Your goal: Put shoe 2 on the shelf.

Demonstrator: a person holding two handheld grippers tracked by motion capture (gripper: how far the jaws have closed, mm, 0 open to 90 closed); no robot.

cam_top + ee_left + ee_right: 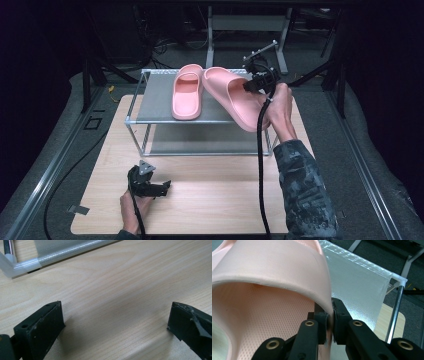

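Your left gripper rests idle on the near surface, fingers wide apart and empty. On the rack, the first slipper lies flat on the top shelf. To its right, your right gripper pinches the strap of the second slipper, tilted with its heel overhanging the front edge. You're mid-placement: next, level it beside its mate, then let go.

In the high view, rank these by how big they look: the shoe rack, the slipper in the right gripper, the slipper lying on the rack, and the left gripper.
1. Shoe rack, clearly largest.
2. and 3. Held pink slipper and pink slipper lying on the rack: the held one looks bigger, but it is tilted and lifted, so I won't rank them.
4. Left gripper, smallest.
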